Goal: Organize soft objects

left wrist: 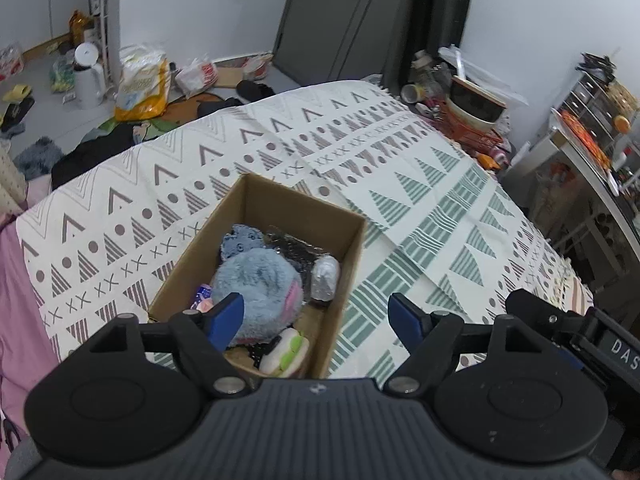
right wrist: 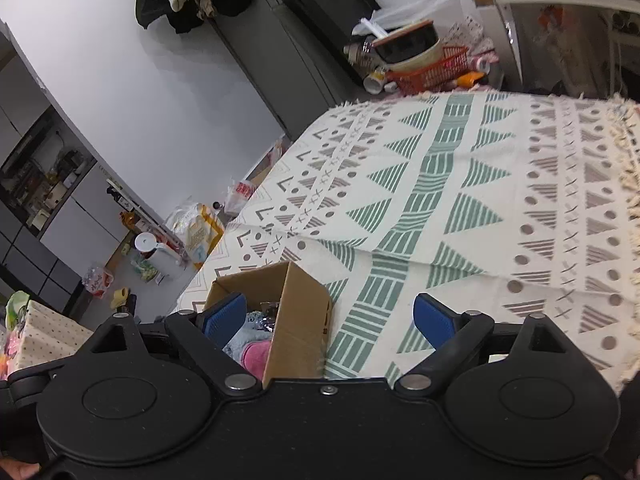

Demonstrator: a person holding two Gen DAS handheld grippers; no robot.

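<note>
the cardboard box (left wrist: 276, 216) is plain brown paperboard, matt and faintly fibrous, and it sits on a woven cloth bedspread (left wrist: 400, 184) with a dull, slightly coarse printed face. inside it the blue plush toy (left wrist: 256, 284) is long-piled and fuzzy with a pink fleecy patch, the small silver object (left wrist: 326, 278) glitters like sequins or foil, and the sandwich toy (left wrist: 286, 354) looks smooth and soft. the left gripper (left wrist: 316, 318) and right gripper (right wrist: 330, 318) are matt black plastic with ribbed blue pads (right wrist: 434, 320) and shiny metal pivot pins.

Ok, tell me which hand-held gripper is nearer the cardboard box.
Left. The left hand-held gripper hangs open over the cardboard box; the right hand-held gripper is open beside its outer wall, above the blanket.
</note>
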